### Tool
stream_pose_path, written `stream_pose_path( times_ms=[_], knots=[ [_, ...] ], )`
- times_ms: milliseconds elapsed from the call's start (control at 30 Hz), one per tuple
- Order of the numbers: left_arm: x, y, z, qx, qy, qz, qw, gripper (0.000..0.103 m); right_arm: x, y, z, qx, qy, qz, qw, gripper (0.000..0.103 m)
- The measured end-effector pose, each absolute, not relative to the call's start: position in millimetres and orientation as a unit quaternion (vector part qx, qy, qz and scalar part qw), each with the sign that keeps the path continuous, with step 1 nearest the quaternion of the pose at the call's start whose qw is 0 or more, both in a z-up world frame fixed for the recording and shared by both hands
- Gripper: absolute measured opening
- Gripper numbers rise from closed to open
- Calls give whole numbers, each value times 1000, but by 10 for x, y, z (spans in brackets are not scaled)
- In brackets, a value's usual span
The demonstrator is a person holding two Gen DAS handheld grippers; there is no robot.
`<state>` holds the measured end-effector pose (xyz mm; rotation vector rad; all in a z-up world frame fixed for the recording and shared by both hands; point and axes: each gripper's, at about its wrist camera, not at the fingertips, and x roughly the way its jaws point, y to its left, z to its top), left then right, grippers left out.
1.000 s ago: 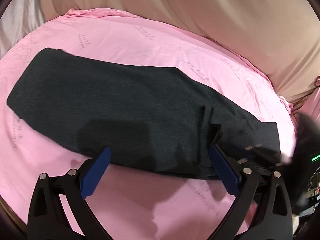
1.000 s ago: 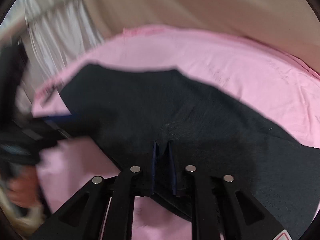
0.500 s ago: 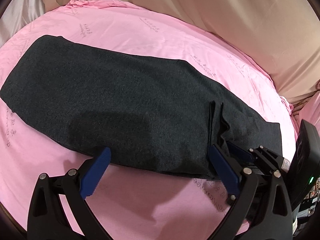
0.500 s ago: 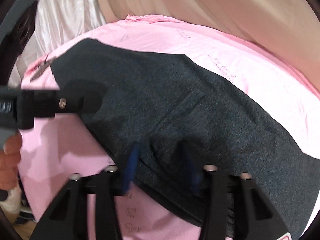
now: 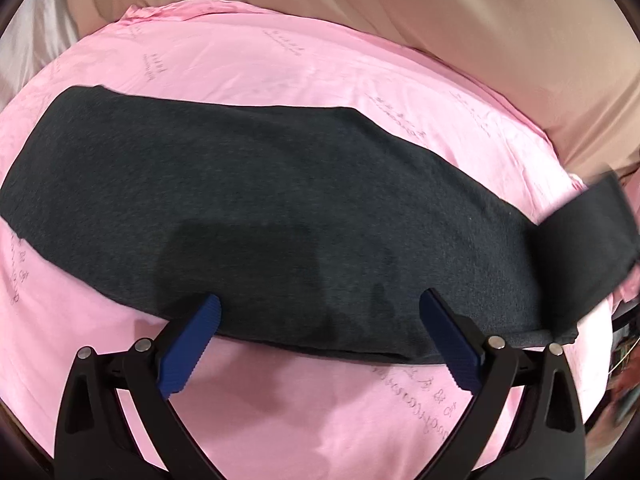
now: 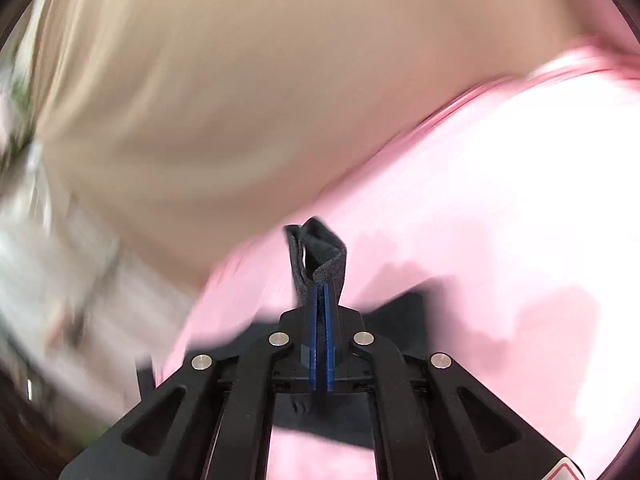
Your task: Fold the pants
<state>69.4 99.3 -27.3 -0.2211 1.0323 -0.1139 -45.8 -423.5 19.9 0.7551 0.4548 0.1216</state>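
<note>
Left wrist view: pants (image 5: 280,216), dark charcoal knit, lie flat in a long band across the middle of the frame on the pink sheet (image 5: 280,68), running from the left edge to the right. Their right end is lifted off the sheet and curls up at the right edge of the frame, blurred. Left gripper (image 5: 320,320) sits at bottom centre, blue-padded fingers (image 5: 192,344) spread wide, released, nothing between them. Both fingertips sit right at the near hem of the pants; can't tell if they touch the cloth. Gripper shadow falls on the fabric just above the tips. Beige curtain (image 5: 440,20) fills the top of the frame behind the sheet.

Right wrist view: heavy motion blur on the background. Right gripper (image 6: 320,292) at bottom centre, blue fingers (image 6: 329,320) clenched together on a fold of the pants (image 6: 320,252); jaws have just been closing, and the cloth is pinched between them. A doubled loop of dark fabric sticks up above the fingertips, more dark cloth hangs below and beside the gripper body. Pink sheet (image 6: 500,200) fills the right half, overexposed. Beige curtain (image 6: 240,80) takes the upper left. Pale blurred fabric at the left edge, can't identify it.
</note>
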Motion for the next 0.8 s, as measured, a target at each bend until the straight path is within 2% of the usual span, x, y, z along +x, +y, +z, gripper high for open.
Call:
stream_pose_path(
  times_ms=[100, 167, 367, 467, 500, 533, 700, 733, 800],
  knots=[
    [704, 826, -289, -82, 492, -46, 866, 98, -1126, -5199, 84, 381, 204, -86, 898, 2],
    [707, 714, -292, -68, 492, -42, 867, 98, -1314, -5521, -112, 381, 231, -131, 886, 2],
    [720, 413, -264, -48, 502, -55, 862, 98, -1111, -5562, -730, 361, 320, -149, 863, 3],
    [704, 337, -216, -40, 500, -63, 863, 98, -1175, -5553, -789, 378, 310, -157, 858, 19],
    [700, 329, -201, -39, 499, -63, 863, 98, -1250, -5566, -815, 395, 299, -155, 855, 36],
    [702, 326, -191, -40, 499, -64, 863, 98, -1356, -5600, -835, 420, 280, -149, 850, 49],
    [737, 263, -205, -43, 503, -72, 860, 98, -1602, -5692, -814, 521, 204, -54, 827, 52],
    [738, 231, -217, -43, 505, -76, 859, 98, -1595, -5674, -788, 518, 204, -53, 829, 58],
    [734, 173, -227, -41, 507, -82, 857, 98, -1535, -5651, -760, 498, 224, -81, 834, 63]
  ],
)
